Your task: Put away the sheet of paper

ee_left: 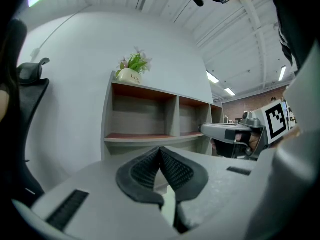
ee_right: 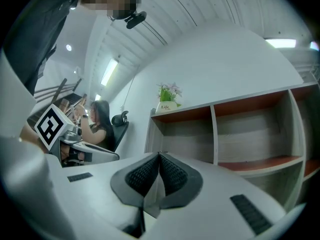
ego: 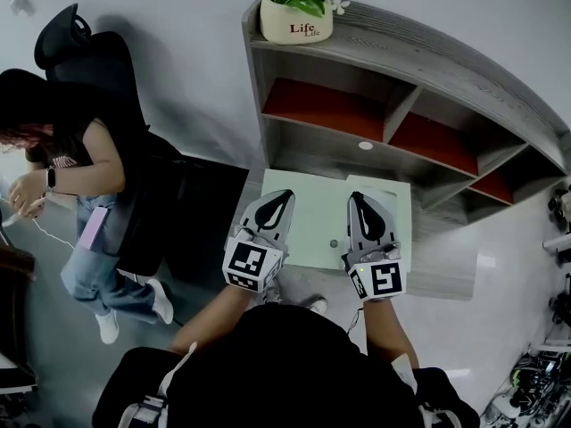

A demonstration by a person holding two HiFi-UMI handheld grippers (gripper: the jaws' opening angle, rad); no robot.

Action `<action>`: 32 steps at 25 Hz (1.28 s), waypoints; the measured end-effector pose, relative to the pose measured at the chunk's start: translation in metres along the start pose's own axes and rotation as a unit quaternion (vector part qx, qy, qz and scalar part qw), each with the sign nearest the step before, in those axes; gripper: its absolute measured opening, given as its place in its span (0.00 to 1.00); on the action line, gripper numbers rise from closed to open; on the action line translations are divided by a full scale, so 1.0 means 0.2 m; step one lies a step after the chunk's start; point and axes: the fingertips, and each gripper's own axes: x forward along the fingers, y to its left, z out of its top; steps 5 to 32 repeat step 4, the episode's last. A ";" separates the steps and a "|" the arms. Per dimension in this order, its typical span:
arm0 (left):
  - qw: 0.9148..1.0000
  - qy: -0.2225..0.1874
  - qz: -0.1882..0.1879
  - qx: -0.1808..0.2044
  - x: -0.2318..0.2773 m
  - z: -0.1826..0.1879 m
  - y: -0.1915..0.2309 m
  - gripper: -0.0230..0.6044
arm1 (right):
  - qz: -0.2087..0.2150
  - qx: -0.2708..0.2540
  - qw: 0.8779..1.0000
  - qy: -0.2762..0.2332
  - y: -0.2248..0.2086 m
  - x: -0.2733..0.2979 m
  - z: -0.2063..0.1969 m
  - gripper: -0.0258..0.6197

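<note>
While the sheet of paper [ego: 312, 226] lies flat on the worktop [ego: 442, 275] at the foot of the shelf unit [ego: 401, 87], it sits beneath my fingers, not ahead of them. Its long side runs left to right under both tools, and neither is clearly nearer. The left gripper [ego: 284, 194] is clenched on nothing. The right gripper [ego: 357, 196] is likewise pressed together and, I think, empty.
</note>
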 end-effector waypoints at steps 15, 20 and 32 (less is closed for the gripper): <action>1.000 0.000 0.000 -0.002 -0.01 0.00 0.00 0.05 | 0.003 -0.002 1.000 0.002 0.02 0.00 -0.01 0.08; 1.000 0.000 0.000 -0.002 -0.01 0.00 0.00 0.05 | 0.003 -0.002 1.000 0.002 0.02 0.00 -0.01 0.08; 1.000 0.000 0.000 -0.002 -0.01 0.00 0.00 0.05 | 0.003 -0.002 1.000 0.002 0.02 0.00 -0.01 0.08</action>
